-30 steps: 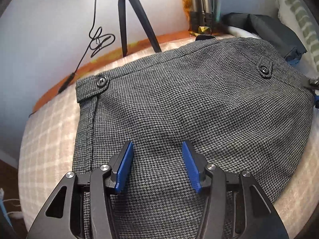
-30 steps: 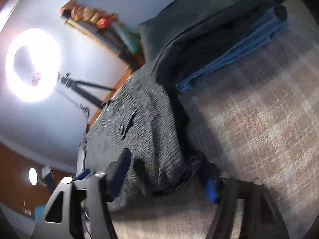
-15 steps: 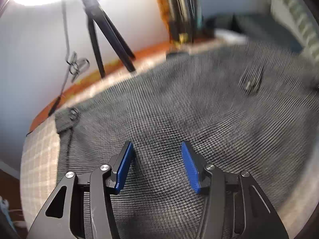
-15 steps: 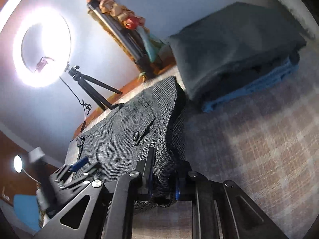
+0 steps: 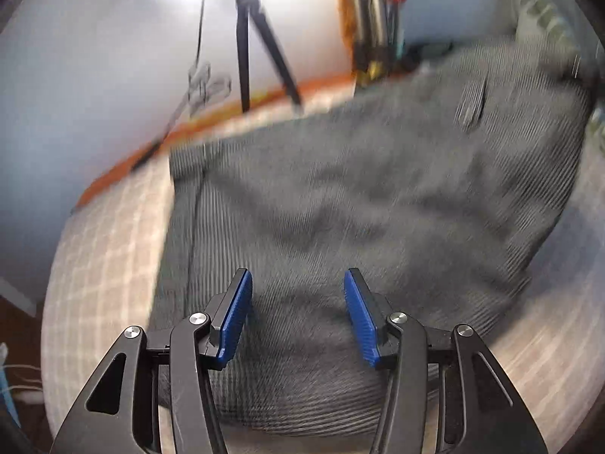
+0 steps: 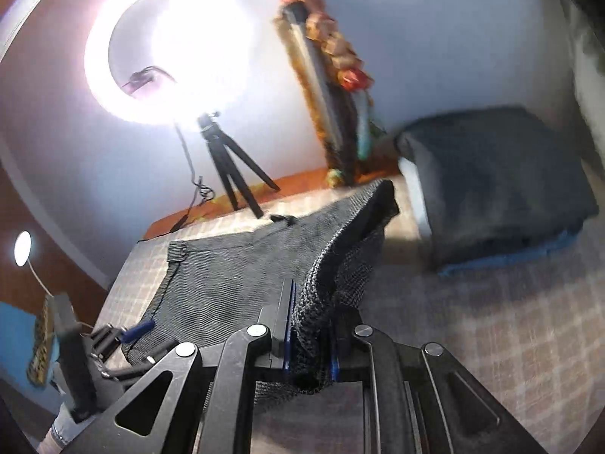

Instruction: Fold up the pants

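The right gripper [image 6: 308,335] is clamped on a bunched edge of the pants [image 6: 234,265], its blue pads pressed in with dark houndstooth cloth pinched between them. A second ago these same fingers stood apart around that edge; half a second ago they had closed; now the gripped edge rides up off the bed [image 6: 491,325], raised into a ridge that runs away toward the far corner of the garment. That suggests the fold has begun, with the right side being lifted to carry over the rest.

The left gripper [image 5: 295,316] stays wide, nothing between its pads, hovering low over the near part of the pants [image 5: 359,196]. Its view has blurred heavily compared with a second ago, so whether the pads touch the cloth is hard to say; they seem just above it. The cloth under it now shows soft ripples, likely from the pull on the other side.

The pants lie spread on the checked bedcover, waistband tab [image 6: 177,251] toward the wall. Beyond them stand a tripod [image 6: 230,174] with a ring light [image 6: 166,49]; a stack of folded clothes [image 6: 499,185] sits to the right, apart from the pants.

The left gripper probably needs to pin or grasp its side next, or the cloth may drag instead of folding
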`<action>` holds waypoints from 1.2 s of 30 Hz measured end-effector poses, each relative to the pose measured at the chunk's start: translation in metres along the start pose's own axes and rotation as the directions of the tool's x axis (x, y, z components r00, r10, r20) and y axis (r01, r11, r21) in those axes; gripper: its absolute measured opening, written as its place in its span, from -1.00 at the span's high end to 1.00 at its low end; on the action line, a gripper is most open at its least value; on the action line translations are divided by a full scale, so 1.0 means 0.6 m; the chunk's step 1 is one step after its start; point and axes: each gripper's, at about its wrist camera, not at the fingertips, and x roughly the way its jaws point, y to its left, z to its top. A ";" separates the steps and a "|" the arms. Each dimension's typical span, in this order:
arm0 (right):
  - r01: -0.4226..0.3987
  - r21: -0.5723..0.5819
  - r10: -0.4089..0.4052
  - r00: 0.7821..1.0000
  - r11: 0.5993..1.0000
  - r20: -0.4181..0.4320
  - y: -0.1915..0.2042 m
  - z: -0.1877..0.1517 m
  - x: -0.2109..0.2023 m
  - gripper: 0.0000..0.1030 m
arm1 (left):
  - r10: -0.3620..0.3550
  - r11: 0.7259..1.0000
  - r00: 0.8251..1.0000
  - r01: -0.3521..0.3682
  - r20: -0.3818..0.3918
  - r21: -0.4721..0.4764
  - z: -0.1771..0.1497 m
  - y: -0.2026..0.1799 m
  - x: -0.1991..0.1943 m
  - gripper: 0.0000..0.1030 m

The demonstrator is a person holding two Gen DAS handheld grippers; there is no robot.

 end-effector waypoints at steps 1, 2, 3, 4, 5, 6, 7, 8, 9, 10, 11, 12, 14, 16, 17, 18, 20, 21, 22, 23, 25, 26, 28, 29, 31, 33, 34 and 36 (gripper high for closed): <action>-0.004 -0.015 0.004 1.000 1.000 0.002 0.011 0.003 -0.001 0.76 | -0.017 1.000 1.000 0.017 0.001 -0.019 -0.009 0.004 0.007 0.02; -0.007 -0.032 0.007 1.000 0.999 0.002 0.024 0.006 -0.002 0.76 | -0.048 0.997 0.999 0.049 0.015 -0.064 -0.012 0.015 0.003 0.03; -0.007 -0.056 0.007 1.000 0.998 0.002 0.040 0.007 -0.003 0.76 | -0.070 0.992 0.997 0.071 0.011 -0.099 -0.009 0.024 -0.001 0.03; -0.005 -0.081 0.005 1.000 0.997 0.003 0.055 0.009 -0.004 0.77 | -0.083 0.987 0.996 0.087 0.033 -0.132 -0.009 0.034 -0.013 0.03; -0.006 -0.110 0.006 1.000 0.994 0.003 0.073 0.010 -0.004 0.77 | -0.090 0.983 0.994 0.098 0.059 -0.154 -0.011 0.044 -0.026 0.03; -0.008 -0.140 0.008 1.000 0.990 0.001 0.092 0.011 -0.003 0.77 | -0.088 0.980 0.993 0.100 0.081 -0.171 -0.014 0.054 -0.039 0.03; -0.012 -0.170 0.012 1.000 0.985 -0.001 0.113 0.013 -0.002 0.78 | -0.078 0.977 0.992 0.096 0.100 -0.188 -0.018 0.067 -0.055 0.03; -0.016 -0.195 0.016 1.000 0.981 -0.001 0.128 0.012 -0.001 0.78 | -0.068 0.975 0.990 0.092 0.121 -0.204 -0.025 0.083 -0.072 0.03; -0.022 -0.228 0.022 1.000 0.973 -0.001 0.148 0.010 0.001 0.78 | -0.059 0.972 0.989 0.088 0.133 -0.218 -0.031 0.094 -0.083 0.03; -0.030 -0.258 0.030 1.000 0.966 -0.004 0.167 0.008 0.003 0.79 | -0.047 0.967 0.989 0.081 0.143 -0.241 -0.042 0.111 -0.097 0.03; -0.040 -0.282 0.038 0.999 0.959 -0.012 0.186 0.005 0.008 0.79 | -0.036 0.962 0.988 0.075 0.150 -0.263 -0.051 0.126 -0.107 0.03; -0.053 -0.303 0.049 0.999 0.952 -0.023 0.205 0.002 0.016 0.80 | -0.030 0.957 0.988 0.073 0.154 -0.281 -0.059 0.142 -0.112 0.03; -0.076 -0.343 0.064 0.997 0.936 -0.046 0.244 -0.005 0.035 0.81 | -0.020 0.941 0.987 0.072 0.157 -0.330 -0.082 0.173 -0.124 0.03; -0.095 -0.373 0.075 0.995 0.923 -0.066 0.278 -0.011 0.052 0.81 | 0.001 0.929 0.987 0.058 0.160 -0.365 -0.099 0.198 -0.134 0.03; -0.108 -0.387 0.082 0.993 0.916 -0.081 0.297 -0.016 0.065 0.82 | 0.015 0.923 0.987 0.048 0.160 -0.383 -0.110 0.212 -0.139 0.03; -0.124 -0.401 0.091 0.991 0.908 -0.101 0.318 -0.023 0.079 0.82 | 0.022 0.916 0.987 0.044 0.158 -0.399 -0.120 0.223 -0.143 0.03; -0.155 -0.436 0.102 0.984 0.886 -0.143 0.356 -0.041 0.108 0.83 | 0.026 0.896 0.988 0.044 0.150 -0.441 -0.138 0.245 -0.140 0.03; -0.166 -0.458 0.098 0.981 0.873 -0.169 0.376 -0.053 0.129 0.84 | 0.033 0.890 0.989 0.038 0.146 -0.454 -0.146 0.254 -0.138 0.03; -0.175 -0.479 0.091 0.977 0.860 -0.193 0.395 -0.068 0.145 0.85 | 0.042 0.885 0.989 0.028 0.141 -0.465 -0.156 0.262 -0.139 0.03; -0.186 -0.507 0.078 0.971 0.842 -0.227 0.416 -0.087 0.169 0.86 | 0.050 0.881 0.990 0.019 0.134 -0.472 -0.163 0.267 -0.139 0.03; -0.194 -0.547 0.051 0.963 0.814 -0.265 0.443 -0.118 0.199 0.86 | 0.059 0.874 0.990 0.010 0.125 -0.486 -0.176 0.280 -0.140 0.03; -0.196 -0.566 0.033 0.958 0.801 -0.285 0.454 -0.134 0.216 0.86 | 0.062 0.870 0.990 0.007 0.123 -0.492 -0.181 0.286 -0.142 0.03; -0.194 -0.586 0.007 0.952 0.787 -0.306 0.466 -0.161 0.238 0.85 | 0.075 0.869 0.989 -0.004 0.124 -0.494 -0.185 0.294 -0.147 0.03; -0.199 -0.584 0.004 0.948 0.787 -0.318 0.466 -0.168 0.249 0.79 | 0.080 0.868 0.988 -0.006 0.129 -0.496 -0.185 0.297 -0.150 0.03; -0.233 -0.563 0.033 0.939 0.793 -0.343 0.461 -0.166 0.255 0.56 | 0.075 0.865 0.987 0.006 0.142 -0.502 -0.185 0.302 -0.156 0.03; -0.330 -0.506 0.124 0.909 0.797 -0.397 0.450 -0.154 0.246 0.18 | 0.075 0.869 0.985 0.012 0.156 -0.495 -0.179 0.299 -0.161 0.03; -0.377 -0.479 0.179 0.895 0.793 -0.409 0.444 -0.148 0.232 0.17 | 0.076 0.872 0.984 0.015 0.164 -0.490 -0.178 0.297 -0.167 0.04; -0.450 -0.447 0.276 0.873 0.773 -0.402 0.429 -0.127 0.193 0.05 | 0.069 0.879 0.980 0.029 0.188 -0.475 -0.165 0.285 -0.176 0.03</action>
